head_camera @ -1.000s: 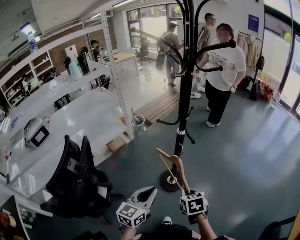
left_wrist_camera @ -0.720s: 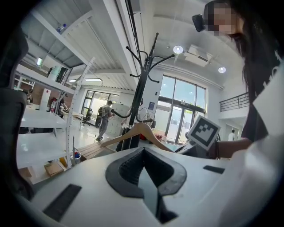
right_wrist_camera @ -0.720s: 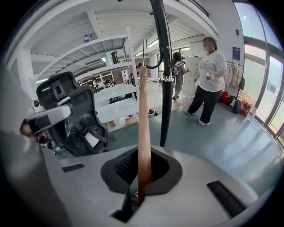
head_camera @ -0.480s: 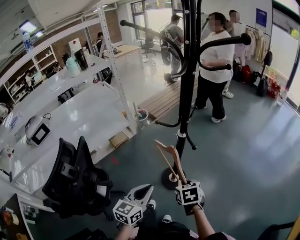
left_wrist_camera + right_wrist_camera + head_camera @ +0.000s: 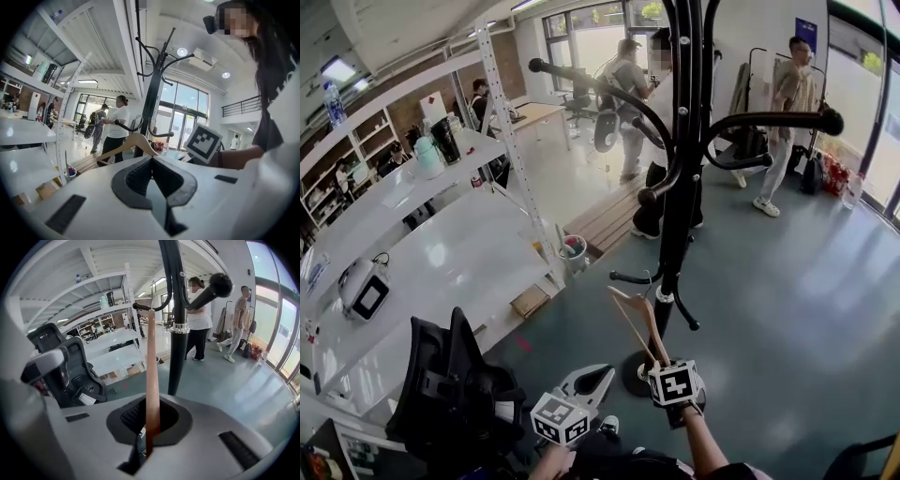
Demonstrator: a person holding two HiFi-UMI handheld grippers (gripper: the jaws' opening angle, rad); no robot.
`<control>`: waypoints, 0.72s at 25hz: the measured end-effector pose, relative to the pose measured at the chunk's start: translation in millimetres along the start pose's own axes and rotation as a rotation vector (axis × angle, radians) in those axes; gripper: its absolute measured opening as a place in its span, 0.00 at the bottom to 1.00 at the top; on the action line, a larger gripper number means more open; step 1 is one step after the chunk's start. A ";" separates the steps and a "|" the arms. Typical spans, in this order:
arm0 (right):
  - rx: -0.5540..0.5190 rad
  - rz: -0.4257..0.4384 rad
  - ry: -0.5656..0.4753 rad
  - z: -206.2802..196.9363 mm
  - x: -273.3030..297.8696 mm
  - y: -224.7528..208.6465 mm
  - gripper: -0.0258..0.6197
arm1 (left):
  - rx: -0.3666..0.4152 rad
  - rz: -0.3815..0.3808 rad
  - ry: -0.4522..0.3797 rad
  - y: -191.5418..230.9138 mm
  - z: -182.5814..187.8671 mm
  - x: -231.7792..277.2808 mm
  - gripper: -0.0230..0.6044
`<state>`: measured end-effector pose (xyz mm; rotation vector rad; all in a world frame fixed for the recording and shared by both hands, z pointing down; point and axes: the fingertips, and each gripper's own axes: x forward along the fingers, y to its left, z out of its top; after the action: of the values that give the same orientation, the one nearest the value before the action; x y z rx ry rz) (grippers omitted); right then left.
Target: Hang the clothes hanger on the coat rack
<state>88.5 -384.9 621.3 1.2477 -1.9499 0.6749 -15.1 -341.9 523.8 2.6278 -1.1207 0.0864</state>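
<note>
The black coat rack point(image 5: 680, 216) stands just ahead of me on a round base point(image 5: 635, 375), its curved pegs spreading out overhead. My right gripper point(image 5: 662, 364) is shut on the lower end of a wooden clothes hanger point(image 5: 641, 321), which sticks up in front of the pole. In the right gripper view the hanger point(image 5: 151, 366) runs upright between the jaws, just left of the rack's pole point(image 5: 177, 348), below a ball-tipped peg point(image 5: 219, 285). My left gripper point(image 5: 598, 379) hangs lower left of the hanger, shut with nothing in it. Its own view shows the hanger point(image 5: 132, 142) and the rack point(image 5: 152, 98) ahead.
A black office chair point(image 5: 450, 398) stands close at my left, beside long white tables point(image 5: 441, 253) and a shelving post point(image 5: 520, 159). A small bin point(image 5: 573, 251) sits by the post's foot. People point(image 5: 783, 112) walk behind the rack on the grey floor point(image 5: 787, 309).
The rack has come closer and larger in the head view. The right gripper still holds the hanger, slightly higher. The people behind the rack have walked to the right and farther off.
</note>
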 end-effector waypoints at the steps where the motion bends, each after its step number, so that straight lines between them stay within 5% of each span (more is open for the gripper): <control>1: 0.005 -0.004 0.007 4.1 6.4 0.0 0.05 | 0.004 -0.005 -0.003 7.2 4.7 2.0 0.04; 12: 0.029 -0.003 0.069 5.7 55.0 12.2 0.06 | -0.006 -0.049 0.023 56.4 11.8 17.8 0.04; 18: 0.105 0.096 0.044 -3.4 63.8 25.6 0.06 | -0.026 -0.061 0.031 66.8 6.0 20.9 0.04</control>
<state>48.3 -406.9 672.7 1.1971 -1.9694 0.8554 -48.7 -402.2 537.1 2.6259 -1.0234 0.0994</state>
